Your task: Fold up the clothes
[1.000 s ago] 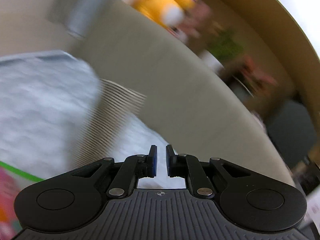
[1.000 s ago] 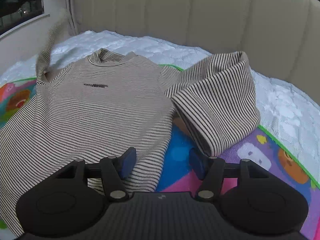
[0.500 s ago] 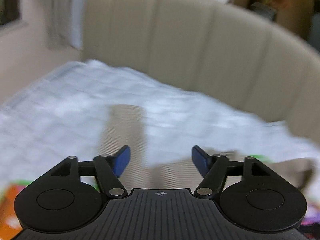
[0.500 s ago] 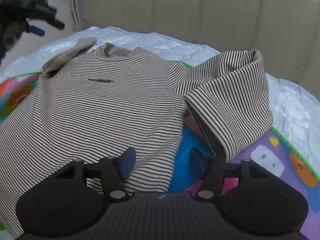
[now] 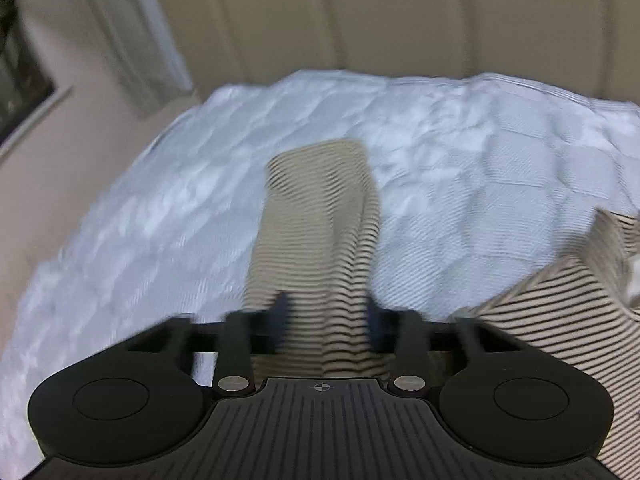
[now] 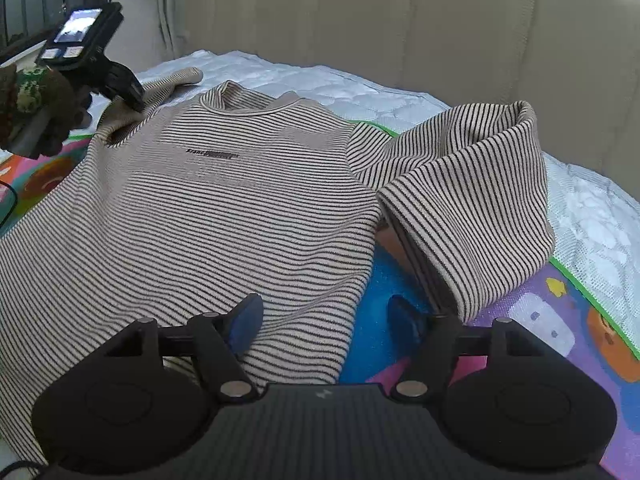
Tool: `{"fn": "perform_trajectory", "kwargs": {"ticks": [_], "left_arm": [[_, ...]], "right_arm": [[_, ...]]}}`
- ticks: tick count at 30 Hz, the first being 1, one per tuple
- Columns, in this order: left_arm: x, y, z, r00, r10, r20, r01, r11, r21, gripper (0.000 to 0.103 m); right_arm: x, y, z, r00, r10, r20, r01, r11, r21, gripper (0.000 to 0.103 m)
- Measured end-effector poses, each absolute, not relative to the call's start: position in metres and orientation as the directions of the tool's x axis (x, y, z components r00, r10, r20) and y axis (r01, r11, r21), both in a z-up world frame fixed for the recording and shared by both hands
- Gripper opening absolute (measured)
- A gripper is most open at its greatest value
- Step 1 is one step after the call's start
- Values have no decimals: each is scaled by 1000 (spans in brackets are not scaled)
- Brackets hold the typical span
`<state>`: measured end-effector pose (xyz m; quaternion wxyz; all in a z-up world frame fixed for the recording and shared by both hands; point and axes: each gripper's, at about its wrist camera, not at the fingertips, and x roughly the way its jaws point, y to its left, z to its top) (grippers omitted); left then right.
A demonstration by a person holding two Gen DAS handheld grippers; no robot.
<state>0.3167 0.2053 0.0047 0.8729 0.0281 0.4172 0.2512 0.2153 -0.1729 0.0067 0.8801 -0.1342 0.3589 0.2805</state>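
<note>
A beige long-sleeved shirt (image 6: 224,216) with thin black stripes lies face up on the bed. Its left sleeve (image 5: 316,216) stretches away over the white quilt (image 5: 460,168). My left gripper (image 5: 326,314) is open, low over that sleeve, with the striped cloth between its blurred fingers. In the right wrist view the left gripper (image 6: 120,84) shows at the far left above the same sleeve (image 6: 176,78), held by a gloved hand (image 6: 32,108). The right sleeve (image 6: 472,184) is doubled back on itself. My right gripper (image 6: 326,314) is open over the shirt's lower right edge and holds nothing.
A padded beige headboard (image 6: 400,28) rises behind the bed. A colourful play mat (image 6: 540,320) lies under the shirt's right side, with the white quilt (image 6: 592,216) beyond it. A curtain (image 5: 132,40) and a dark window (image 5: 20,80) are at the left.
The left gripper, near shut and raised a second ago, opened and dropped the left sleeve flat. It now sits low over that sleeve with a narrower gap. The right gripper edged forward.
</note>
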Motion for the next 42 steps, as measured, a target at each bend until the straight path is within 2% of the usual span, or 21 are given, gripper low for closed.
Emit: {"fn": "perform_trajectory", "kwargs": {"ticks": [1, 4, 12, 14, 18, 19, 21, 22, 24, 26, 28, 30, 31, 32, 34, 36, 40, 42], "left_arm": [[309, 207, 10, 543, 470, -696, -418, 870, 261, 14], [288, 202, 31, 607, 457, -650, -400, 883, 247, 11], [228, 123, 110, 832, 95, -546, -72, 995, 62, 11], [217, 100, 102, 814, 6, -581, 29, 998, 51, 14], [202, 72, 61, 724, -35, -689, 139, 986, 96, 28], [198, 69, 53, 708, -29, -705, 158, 980, 118, 31], [190, 65, 43, 694, -16, -720, 184, 970, 156, 44], [187, 65, 41, 693, -20, -721, 194, 968, 159, 54], [183, 69, 38, 697, -33, -716, 208, 965, 158, 61], [178, 72, 39, 705, -42, -708, 218, 963, 160, 75], [174, 75, 40, 714, -35, -700, 220, 959, 176, 78], [171, 76, 37, 715, -30, -699, 228, 954, 193, 79], [171, 77, 35, 712, -29, -701, 232, 953, 197, 79], [171, 78, 33, 710, -31, -704, 236, 952, 196, 80], [171, 80, 30, 705, -31, -708, 237, 952, 194, 81], [174, 82, 28, 703, -30, -711, 233, 954, 190, 82], [175, 87, 28, 710, -23, -703, 216, 959, 186, 92], [175, 89, 28, 715, -15, -699, 207, 960, 191, 94]], "right_arm": [[215, -173, 7, 585, 396, -708, -591, 806, -37, 69], [216, -170, 9, 583, 385, -715, -589, 807, -46, 70], [217, -157, 28, 590, 389, -707, -572, 820, -27, 70], [220, -157, 39, 596, 407, -693, -558, 830, 7, 70], [238, -160, 58, 574, 462, -676, -489, 856, 169, 69], [244, -161, 60, 569, 472, -673, -467, 860, 208, 65], [255, -159, 63, 566, 485, -667, -433, 863, 259, 62], [261, -158, 63, 561, 489, -668, -419, 864, 280, 60], [270, -155, 60, 520, 506, -688, -386, 858, 340, 54], [274, -152, 51, 462, 517, -721, -325, 855, 405, 53], [271, -148, 39, 413, 520, -748, -275, 854, 441, 53], [268, -141, 27, 364, 540, -759, -262, 841, 473, 47], [267, -136, 24, 362, 534, -764, -269, 845, 463, 42], [266, -131, 23, 369, 523, -768, -294, 850, 437, 29], [269, -119, 29, 379, 520, -766, -368, 844, 391, 15], [272, -115, 49, 443, 526, -726, -415, 838, 354, 5], [274, -118, 96, 588, 545, -598, -489, 828, 274, 3], [278, -124, 106, 624, 536, -569, -498, 834, 239, 3]]}}
